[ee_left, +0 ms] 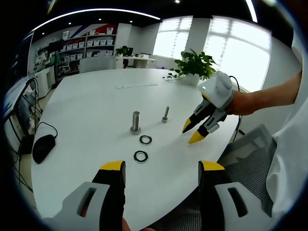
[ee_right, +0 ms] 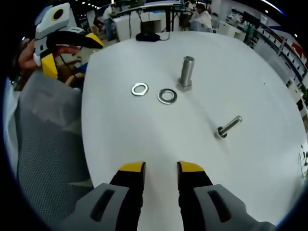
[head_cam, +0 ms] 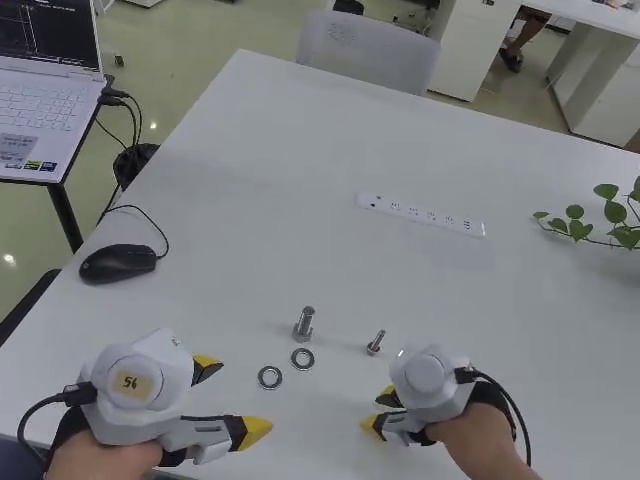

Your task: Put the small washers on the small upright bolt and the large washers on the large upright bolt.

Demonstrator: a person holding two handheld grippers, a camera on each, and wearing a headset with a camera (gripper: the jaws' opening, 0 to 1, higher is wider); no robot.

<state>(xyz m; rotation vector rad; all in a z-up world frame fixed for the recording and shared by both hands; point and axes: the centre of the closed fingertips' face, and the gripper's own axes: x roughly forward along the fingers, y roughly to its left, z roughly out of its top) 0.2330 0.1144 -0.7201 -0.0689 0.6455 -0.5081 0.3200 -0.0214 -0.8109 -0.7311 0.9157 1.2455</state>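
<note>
On the white table [head_cam: 300,180] the large bolt [head_cam: 304,323] stands upright, and the small bolt [head_cam: 376,343] stands to its right. Two metal washers [head_cam: 302,358] [head_cam: 269,377] lie flat in front of the large bolt. My left gripper [head_cam: 232,400] hovers at the near left, jaws wide open and empty. Its own view has the washers [ee_left: 145,140] [ee_left: 140,156] ahead of its tips [ee_left: 162,168]. My right gripper [head_cam: 378,412] hangs near the front edge, open by a narrower gap, holding nothing. Ahead of it are the large bolt [ee_right: 186,72] and small bolt [ee_right: 229,126].
A white power strip [head_cam: 420,215] lies further back on the table. A black mouse [head_cam: 118,263] sits at the left edge, with a laptop [head_cam: 45,90] on a side stand beyond it. A plant [head_cam: 600,215] reaches in from the right; a grey chair [head_cam: 365,50] stands behind.
</note>
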